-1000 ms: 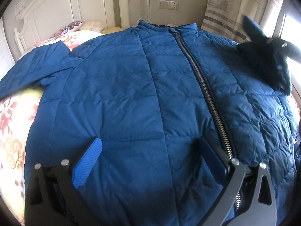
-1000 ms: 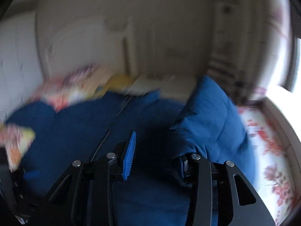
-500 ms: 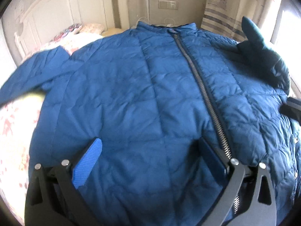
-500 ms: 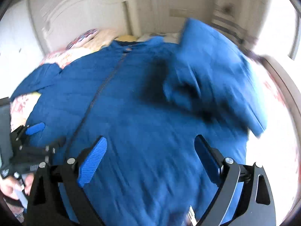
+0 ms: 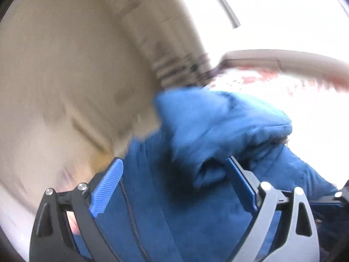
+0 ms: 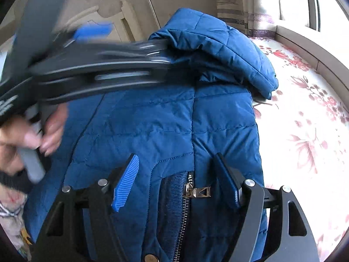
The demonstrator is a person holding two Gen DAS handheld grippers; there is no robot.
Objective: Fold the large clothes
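A large blue quilted jacket (image 6: 152,126) lies on the bed with its right sleeve (image 6: 229,50) folded up over its body. My right gripper (image 6: 176,179) is open just above the jacket's hem, over the zipper pull (image 6: 196,191). My left gripper (image 5: 174,183) is open and empty above the jacket (image 5: 165,218), near the bunched sleeve (image 5: 218,126). It also shows in the right wrist view (image 6: 93,65) as a blurred black frame crossing over the jacket, held by a hand (image 6: 32,137).
The bed has a floral sheet (image 6: 305,131) bare on the right of the jacket. A white headboard (image 6: 122,24) and a wall stand behind. A curtain (image 6: 235,4) and a bright window (image 6: 322,4) are at the far right.
My left gripper has swung fast to the right, toward the folded sleeve; its view is blurred. My right gripper has dropped back to the hem, over the zipper. The sleeve now lies on the jacket.
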